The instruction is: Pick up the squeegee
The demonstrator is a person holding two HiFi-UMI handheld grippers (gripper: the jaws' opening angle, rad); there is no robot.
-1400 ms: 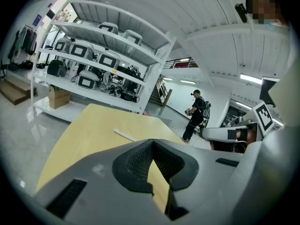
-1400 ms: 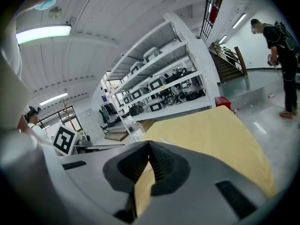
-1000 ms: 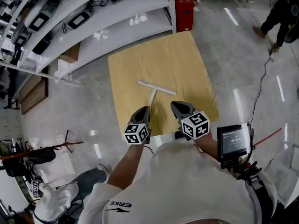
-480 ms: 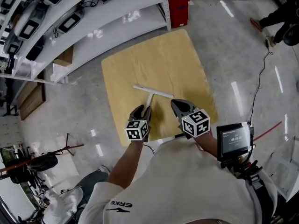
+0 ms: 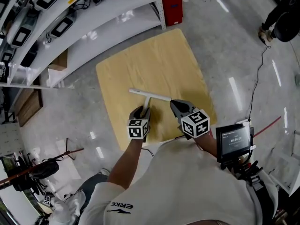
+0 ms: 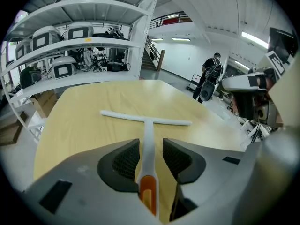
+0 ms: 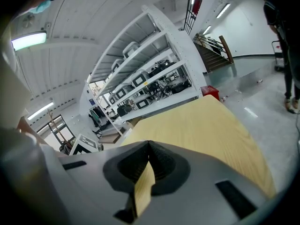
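Pale wood under everything: the table (image 5: 159, 60) is bare but for the white squeegee (image 5: 149, 95), which is laid flat toward the table's near edge, blade set crosswise and handle pointed back at the person. And here is the left gripper (image 5: 142, 110), poised low at that same near edge. Its jaws have just been opened wide, and the handle is seen running straight between the two ribbed pads (image 6: 125, 158), its orange end nearest the camera. No squeeze is applied: a sliver of gap is left on either side, so nothing is grasped. The right gripper (image 5: 174, 105) is held clenched and empty above the table's near edge, toward its right side, and no part in the pick appears to be played by it.

Now the risks. The handle is thin and lies flat on the wood, so if the jaws are closed too high it may be caught only along its top and squirted out. If they are closed off-centre, it would be shoved sideways across the table. With a grip taken this near the orange end, the blade is left far out front, and a drooping or twisting squeegee could be expected from a weak clamp.
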